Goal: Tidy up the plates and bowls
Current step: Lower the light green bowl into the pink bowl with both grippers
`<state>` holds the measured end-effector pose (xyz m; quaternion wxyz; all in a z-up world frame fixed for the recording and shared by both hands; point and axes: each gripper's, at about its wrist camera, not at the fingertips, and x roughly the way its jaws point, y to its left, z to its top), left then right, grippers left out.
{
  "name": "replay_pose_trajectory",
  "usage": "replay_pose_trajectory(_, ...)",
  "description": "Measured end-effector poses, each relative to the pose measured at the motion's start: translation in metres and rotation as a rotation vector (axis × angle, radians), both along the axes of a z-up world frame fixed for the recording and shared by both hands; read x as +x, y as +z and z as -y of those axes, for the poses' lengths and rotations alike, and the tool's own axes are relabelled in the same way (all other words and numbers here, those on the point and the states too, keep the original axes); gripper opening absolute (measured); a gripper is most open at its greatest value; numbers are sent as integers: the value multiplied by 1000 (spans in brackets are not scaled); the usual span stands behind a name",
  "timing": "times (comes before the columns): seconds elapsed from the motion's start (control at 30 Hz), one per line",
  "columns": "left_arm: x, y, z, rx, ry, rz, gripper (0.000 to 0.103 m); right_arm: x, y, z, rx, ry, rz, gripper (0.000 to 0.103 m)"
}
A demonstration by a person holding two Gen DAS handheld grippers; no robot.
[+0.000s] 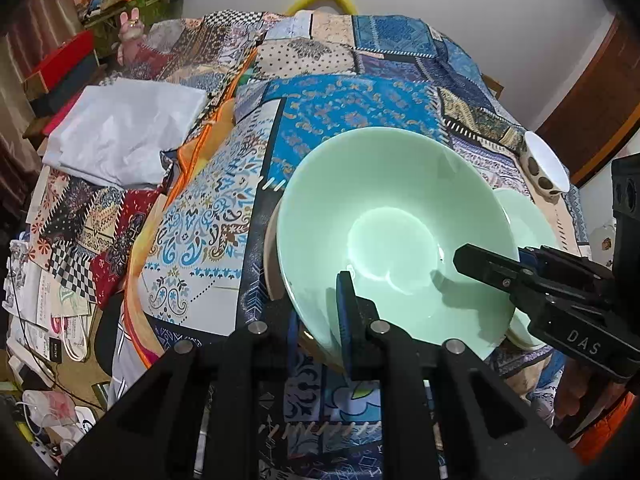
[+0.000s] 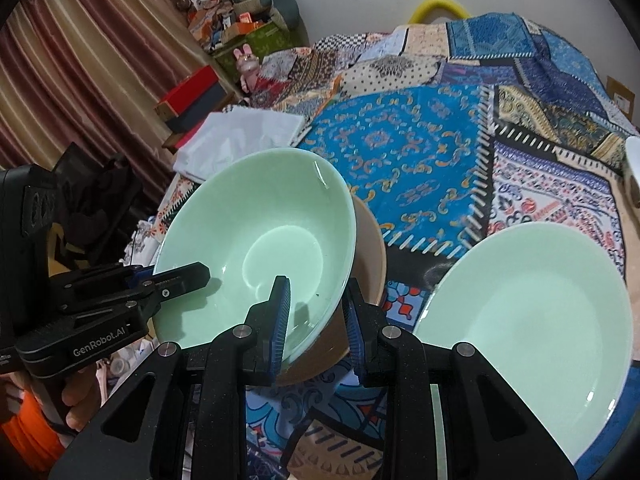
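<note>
1. While the left gripper [image 1: 320, 312] looks forward along its fingers, a pale green bowl [image 1: 392, 232] fills the space just ahead, tilted, its near rim clamped between the two blue-padded fingers: one pad [image 1: 345, 312] lies inside the bowl, the other is mostly hidden beneath the rim. Under the bowl a tan dish [image 1: 272, 256] shows at the left of the fingers. The right gripper [image 1: 472, 260] comes in from the right, one finger reaching over the bowl's far rim into its hollow. Well beyond, to the right, a small white cup with brown spots [image 1: 544, 168] lies tipped on the patchwork cloth [image 1: 344, 108].

2. From the right wrist view, the right gripper [image 2: 318, 320] has its fingers astride the bowl's [image 2: 260, 240] rim, one pad [image 2: 282, 312] inside, the other outside with a gap, so apart and not yet clamped. The tan dish [image 2: 370, 248] sits between the fingers and behind. A flat green plate [image 2: 528, 320] rests to the right of the fingers on the cloth-covered surface [image 2: 400, 140]. The left gripper [image 2: 188, 276] holds the bowl's opposite rim.

3. My judgement: the bowl is being set into, or lifted from, the tan dish. Glazed ceramic is smooth and slippery, and the rim is thin and curved, so pinch squarely, keep the bowl level, and lower gently to avoid a chip.
</note>
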<state>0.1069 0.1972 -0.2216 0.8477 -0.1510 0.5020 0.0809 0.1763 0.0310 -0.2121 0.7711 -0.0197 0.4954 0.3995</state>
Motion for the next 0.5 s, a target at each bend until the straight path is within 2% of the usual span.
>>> replay_pose_trajectory(0.3, 2, -13, -4, -18, -7, -13, 17, 2, -11, -1, -19, 14, -29, 24)
replay_pose_trajectory(0.5, 5, -17, -3, -33, -12, -21, 17, 2, -5, -2, -49, 24, 4, 24)
